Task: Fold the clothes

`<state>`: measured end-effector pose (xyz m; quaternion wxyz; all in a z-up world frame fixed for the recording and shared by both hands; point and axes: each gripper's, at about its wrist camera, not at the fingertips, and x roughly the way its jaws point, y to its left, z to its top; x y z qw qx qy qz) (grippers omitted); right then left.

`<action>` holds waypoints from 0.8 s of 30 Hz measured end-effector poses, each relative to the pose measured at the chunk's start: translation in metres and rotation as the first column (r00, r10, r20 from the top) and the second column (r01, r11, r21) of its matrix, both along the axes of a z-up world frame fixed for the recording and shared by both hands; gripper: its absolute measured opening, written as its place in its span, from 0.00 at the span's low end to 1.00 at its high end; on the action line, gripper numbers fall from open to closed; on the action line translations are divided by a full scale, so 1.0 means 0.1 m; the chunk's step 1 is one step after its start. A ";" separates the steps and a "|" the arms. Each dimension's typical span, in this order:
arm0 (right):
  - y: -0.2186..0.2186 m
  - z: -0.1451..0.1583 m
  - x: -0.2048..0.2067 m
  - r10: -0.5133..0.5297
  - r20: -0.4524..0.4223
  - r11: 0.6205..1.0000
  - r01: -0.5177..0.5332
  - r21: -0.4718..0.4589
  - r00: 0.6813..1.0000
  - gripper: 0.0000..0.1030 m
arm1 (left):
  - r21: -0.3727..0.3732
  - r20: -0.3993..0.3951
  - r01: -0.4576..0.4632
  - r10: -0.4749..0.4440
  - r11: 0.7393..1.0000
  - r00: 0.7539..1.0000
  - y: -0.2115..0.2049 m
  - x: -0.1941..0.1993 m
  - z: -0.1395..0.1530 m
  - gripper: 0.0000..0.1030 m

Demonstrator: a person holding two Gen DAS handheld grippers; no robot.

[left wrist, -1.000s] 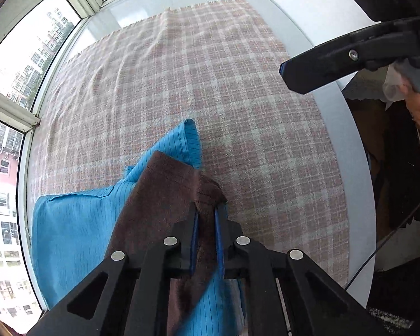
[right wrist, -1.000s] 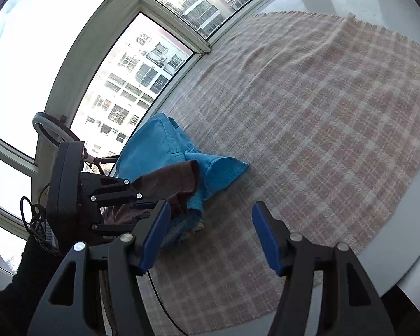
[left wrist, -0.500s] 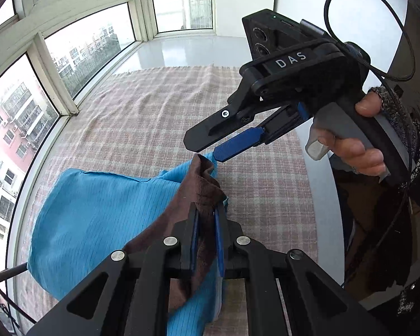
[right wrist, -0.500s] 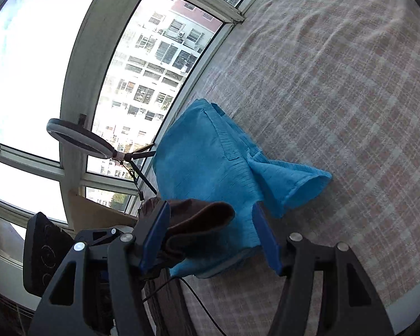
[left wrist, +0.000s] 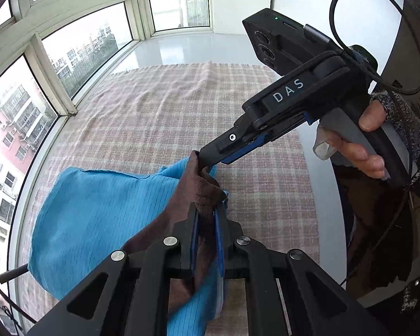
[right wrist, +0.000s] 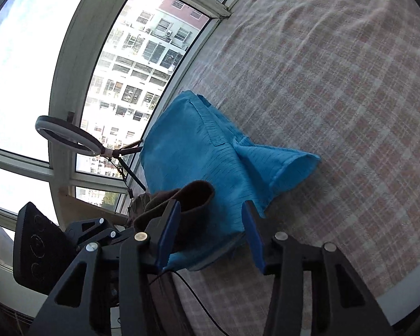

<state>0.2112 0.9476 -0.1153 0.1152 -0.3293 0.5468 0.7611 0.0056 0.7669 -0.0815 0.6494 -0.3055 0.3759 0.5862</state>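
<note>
A blue garment [left wrist: 98, 210] lies bunched on the plaid-covered table [left wrist: 154, 112], with a brown cloth [left wrist: 198, 190] draped over its near part. My left gripper [left wrist: 205, 212] is shut on the brown cloth and a fold of the blue fabric. Held by a hand [left wrist: 358, 151], my right gripper [left wrist: 212, 161] touches the brown cloth's upper corner. In the right wrist view, the right gripper [right wrist: 210, 224] is open, and the brown cloth [right wrist: 190, 198] rests against its left finger. The blue garment [right wrist: 210, 154] spreads out beyond, one sleeve pointing right.
Windows [left wrist: 70, 56] run along the table's left and far sides. A ring light on a stand [right wrist: 67, 137] stands by the window. The table's white edge [left wrist: 319, 184] runs along the right. A black cable [right wrist: 198, 294] trails under the right gripper.
The right gripper has come in from the far right until its fingertips are at the brown cloth's corner. The left gripper has raised and tilted, still holding the cloth.
</note>
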 end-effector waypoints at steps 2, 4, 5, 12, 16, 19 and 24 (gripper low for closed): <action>0.01 -0.04 -0.07 0.010 0.010 1.000 -0.010 -0.002 1.000 0.34 | -0.004 0.004 0.018 -0.018 1.000 1.000 -0.01 0.03 0.00 0.10; 0.02 -0.08 -0.12 0.015 0.006 0.999 -0.015 -0.029 1.000 0.34 | -0.008 0.002 0.030 -0.030 1.000 1.000 -0.01 0.05 -0.01 0.11; 0.02 -0.10 -0.14 0.019 0.003 0.999 -0.019 -0.039 1.000 0.34 | -0.012 -0.001 0.031 -0.031 0.999 1.000 -0.02 0.07 -0.02 0.11; -0.03 0.18 -0.26 0.053 0.115 0.969 -0.079 0.232 0.992 0.03 | 0.011 0.045 0.038 -0.038 0.999 0.998 -0.06 0.14 0.03 0.10; -0.02 0.34 -0.32 0.050 0.114 0.945 -0.084 0.317 0.992 0.03 | 0.041 0.084 0.093 -0.096 0.995 0.992 -0.10 0.28 0.05 0.09; -0.03 0.40 -0.37 0.049 0.121 0.928 -0.090 0.362 0.991 0.03 | -0.003 0.109 0.072 -0.071 0.997 0.991 -0.06 0.27 -0.08 0.09; -0.03 0.41 -0.29 0.049 0.028 0.942 -0.055 0.331 0.998 0.03 | -0.046 0.214 -0.084 0.092 0.995 0.973 -0.34 -0.10 -0.15 0.10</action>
